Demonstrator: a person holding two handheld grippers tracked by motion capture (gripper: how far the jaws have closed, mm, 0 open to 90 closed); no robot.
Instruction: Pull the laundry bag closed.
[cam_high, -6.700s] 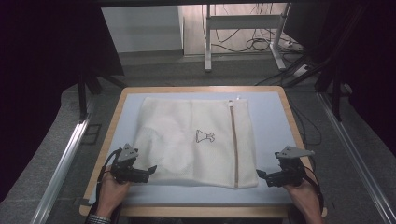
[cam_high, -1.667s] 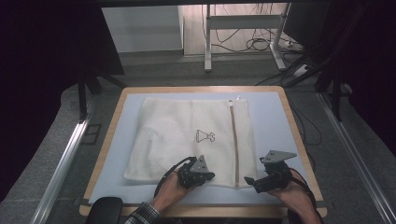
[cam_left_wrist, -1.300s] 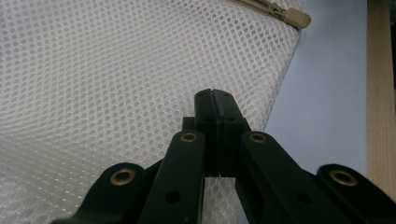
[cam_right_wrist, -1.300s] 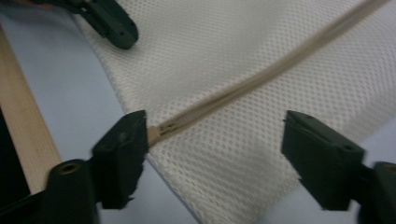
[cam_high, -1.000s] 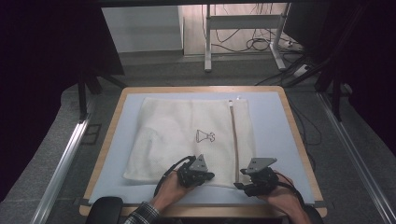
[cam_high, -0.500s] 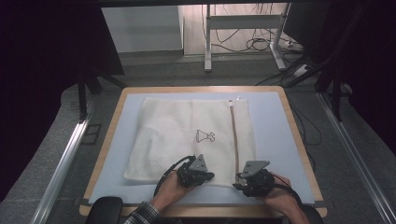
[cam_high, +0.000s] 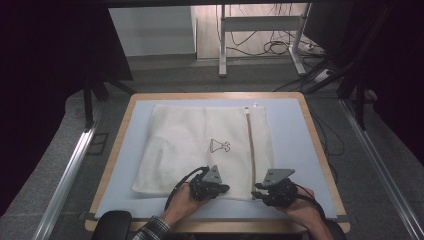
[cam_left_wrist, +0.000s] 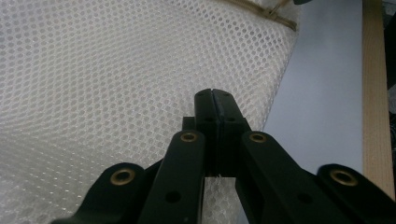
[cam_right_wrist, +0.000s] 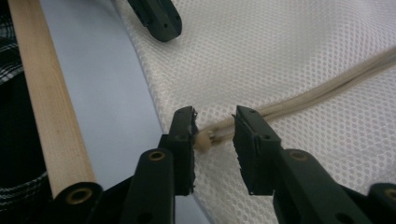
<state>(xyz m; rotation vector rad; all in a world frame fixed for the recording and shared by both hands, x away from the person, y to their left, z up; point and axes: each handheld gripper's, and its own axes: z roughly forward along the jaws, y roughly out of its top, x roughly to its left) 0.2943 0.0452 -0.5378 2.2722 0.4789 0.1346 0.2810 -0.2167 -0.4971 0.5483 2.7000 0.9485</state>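
Note:
A white mesh bag (cam_high: 200, 145) lies flat on the pale blue mat, its beige zipper (cam_high: 249, 150) running down its right side to the near edge. My left gripper (cam_high: 225, 189) (cam_left_wrist: 215, 93) is shut, its tips lying on the mesh at the bag's near edge; no fold of cloth shows between them. My right gripper (cam_high: 257, 187) (cam_right_wrist: 215, 114) sits at the zipper's near end. Its jaws have just been closing and still stand apart around the small beige zipper pull (cam_right_wrist: 203, 140), which touches one pad only. The left gripper's tips (cam_right_wrist: 156, 18) appear farther along the same edge.
The blue mat (cam_high: 292, 140) covers a table with a wooden rim (cam_high: 320, 150) (cam_right_wrist: 44, 102). A strip of bare mat runs between the bag's near edge and the rim. A chequered sleeve (cam_high: 152, 231) comes in at the bottom. Cables and table legs stand beyond the far edge.
My right gripper has slid left along the near edge to the zipper's end, and its jaws have narrowed. The left gripper, moved earlier from the bag's left corner, has kept still.

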